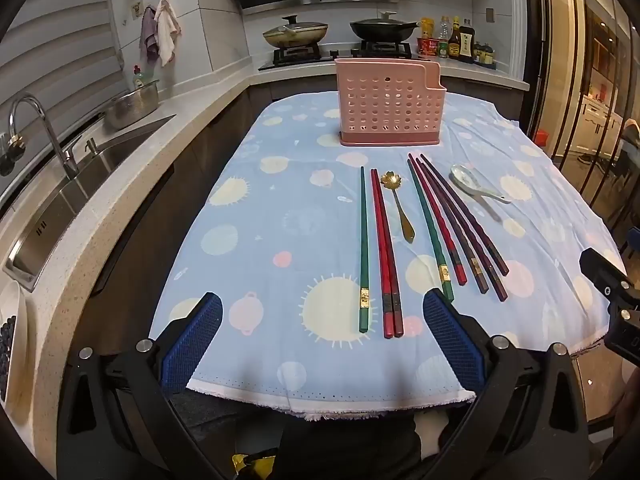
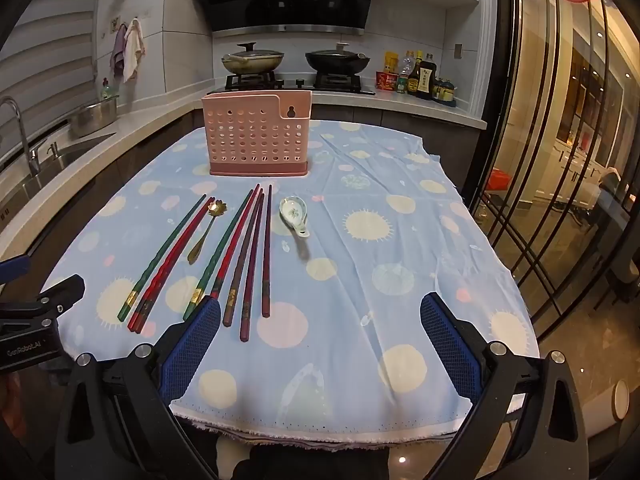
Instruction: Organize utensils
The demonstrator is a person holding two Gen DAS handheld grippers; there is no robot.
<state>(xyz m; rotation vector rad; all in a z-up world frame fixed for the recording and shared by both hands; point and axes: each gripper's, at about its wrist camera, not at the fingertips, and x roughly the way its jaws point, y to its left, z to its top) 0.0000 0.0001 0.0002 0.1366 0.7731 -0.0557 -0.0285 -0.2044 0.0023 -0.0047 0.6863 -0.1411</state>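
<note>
We see a table under a blue cloth (image 1: 256,184) printed with pale suns and dots. At its far end stands a pink holder (image 1: 390,102) with round holes, upright. In front of it the utensils lie flat on the cloth. A green chopstick (image 1: 363,252) lies beside a red pair (image 1: 385,256). To the right is a fan of five more chopsticks (image 1: 452,224), green, red and dark purple, touching one another. Between the two groups rests a gold spoon (image 1: 396,206). A white soup spoon (image 1: 476,184) lies right of the fan. Our left gripper (image 1: 322,320) hangs near the table's front edge, spread wide, holding nothing. Our right gripper (image 2: 320,320) is also spread and bare.
</note>
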